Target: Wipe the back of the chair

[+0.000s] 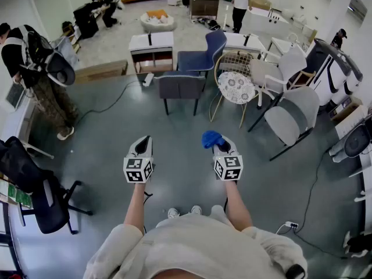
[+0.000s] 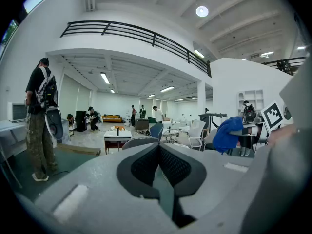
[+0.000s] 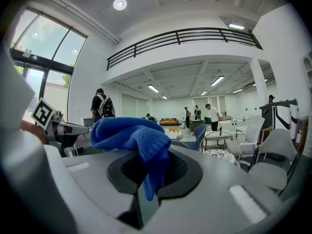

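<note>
A dark grey chair (image 1: pixel 180 86) stands a few steps ahead on the floor, its back turned toward me; it also shows small in the left gripper view (image 2: pixel 139 142). Behind it is a blue chair (image 1: pixel 202 54). My right gripper (image 1: pixel 218 146) is held at waist height, shut on a blue cloth (image 1: pixel 211 138) that bunches over its tips and hangs between the jaws (image 3: pixel 141 140). My left gripper (image 1: pixel 143 144) is held level beside it, shut with nothing in it; its pads (image 2: pixel 170 165) meet at the tip. Both grippers are well short of any chair.
A wire chair with a patterned cushion (image 1: pixel 235 86) and white chairs (image 1: pixel 290 112) stand to the right. White desks (image 1: pixel 151 42) are behind. A person with a backpack (image 1: pixel 32 63) stands at left. A black office chair (image 1: pixel 32 190) is near left; cables (image 1: pixel 314 190) cross the floor.
</note>
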A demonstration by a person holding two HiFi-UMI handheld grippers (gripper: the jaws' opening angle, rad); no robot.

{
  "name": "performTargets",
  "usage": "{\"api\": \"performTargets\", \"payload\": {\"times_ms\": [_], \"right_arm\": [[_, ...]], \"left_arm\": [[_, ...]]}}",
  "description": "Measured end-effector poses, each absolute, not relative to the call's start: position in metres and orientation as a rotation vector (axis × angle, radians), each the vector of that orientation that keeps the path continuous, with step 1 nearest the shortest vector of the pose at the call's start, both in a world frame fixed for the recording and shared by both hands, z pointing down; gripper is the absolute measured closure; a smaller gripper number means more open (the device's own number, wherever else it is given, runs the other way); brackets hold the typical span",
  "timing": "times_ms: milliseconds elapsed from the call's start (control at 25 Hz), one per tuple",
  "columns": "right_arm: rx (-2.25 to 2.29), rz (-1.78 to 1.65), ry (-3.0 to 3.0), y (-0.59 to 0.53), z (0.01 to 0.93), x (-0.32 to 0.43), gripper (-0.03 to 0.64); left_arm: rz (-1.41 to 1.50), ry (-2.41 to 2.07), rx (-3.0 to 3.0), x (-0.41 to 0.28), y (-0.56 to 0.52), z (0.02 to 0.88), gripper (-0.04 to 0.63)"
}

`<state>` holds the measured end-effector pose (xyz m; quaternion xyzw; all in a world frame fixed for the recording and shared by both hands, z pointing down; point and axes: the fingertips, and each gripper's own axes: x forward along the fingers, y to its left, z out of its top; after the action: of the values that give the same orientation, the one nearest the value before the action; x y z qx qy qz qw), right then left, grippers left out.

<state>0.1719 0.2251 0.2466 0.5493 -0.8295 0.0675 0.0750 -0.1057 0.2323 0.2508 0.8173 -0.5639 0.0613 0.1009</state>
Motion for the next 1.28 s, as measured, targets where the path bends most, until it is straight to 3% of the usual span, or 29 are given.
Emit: {"api": "performTargets", "payload": {"times_ms": [1280], "right_arm": [[1.672,0.252,-2.417,0.181,0.28,0.092,0.571]], "left_arm": [[0.196,-1.523,2.43,-0.162,0.173,0.298,0.595]]}}
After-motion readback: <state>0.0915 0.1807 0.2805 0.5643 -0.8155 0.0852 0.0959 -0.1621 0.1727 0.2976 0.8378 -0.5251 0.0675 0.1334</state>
